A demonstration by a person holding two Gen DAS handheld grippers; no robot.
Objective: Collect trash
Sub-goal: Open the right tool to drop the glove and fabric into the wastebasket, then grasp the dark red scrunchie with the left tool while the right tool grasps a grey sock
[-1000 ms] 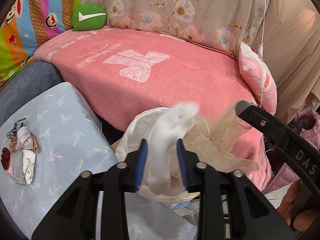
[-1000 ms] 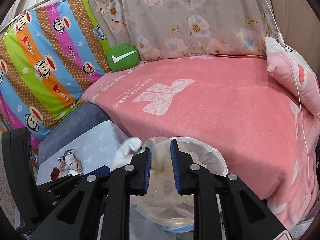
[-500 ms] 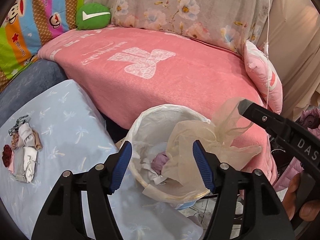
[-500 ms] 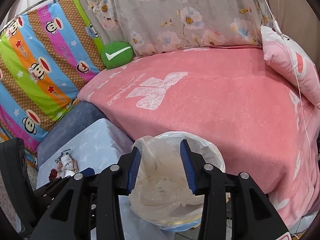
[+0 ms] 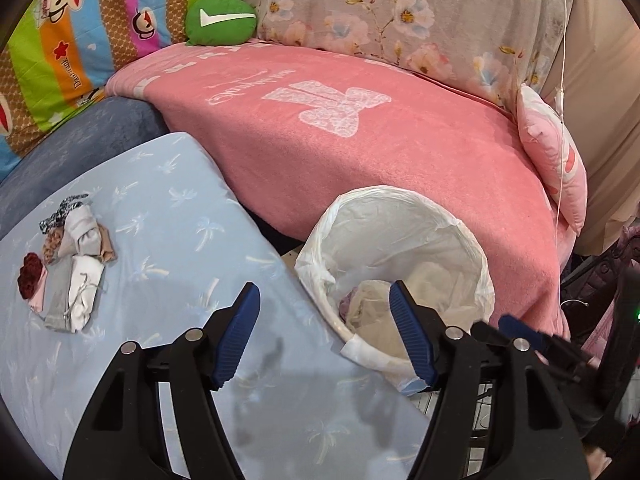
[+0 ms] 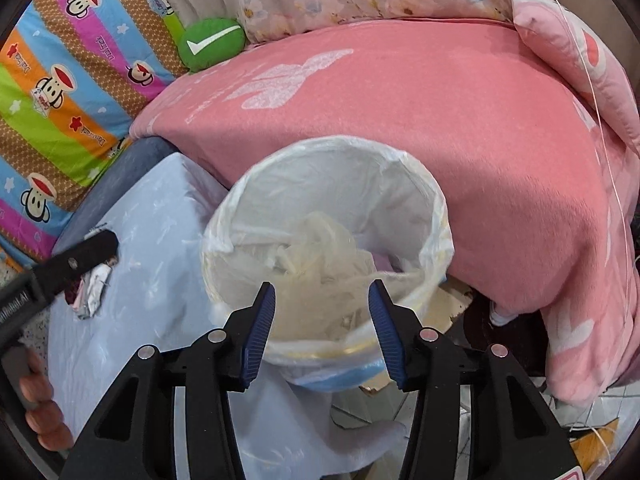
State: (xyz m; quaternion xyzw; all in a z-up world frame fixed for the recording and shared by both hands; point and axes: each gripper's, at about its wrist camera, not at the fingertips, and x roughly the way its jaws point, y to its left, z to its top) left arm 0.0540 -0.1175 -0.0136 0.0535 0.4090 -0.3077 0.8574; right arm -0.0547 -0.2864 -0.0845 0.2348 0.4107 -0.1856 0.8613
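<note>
A white-lined trash bin stands between the blue-covered table and the pink bed. Crumpled translucent plastic and a purple scrap lie inside it. My left gripper hovers over the bin's near left rim. Its jaws are opening and nothing is between them. My right gripper hangs just above the bin, jaws opening too. The plastic lies loose below and beyond the pads, untouched by them. One of the left gripper's fingers shows at the left of the right wrist view.
A light blue cloth covers the table, with a small pile of crumpled scraps at its left. Behind the bin lie a pink blanket, a green cushion and a pink pillow. Tiled floor with clutter shows low right.
Both grippers opened. The white wad left the left jaws and the translucent plastic left the right jaws; both now lie in the bin. The right gripper sank toward the bin.
</note>
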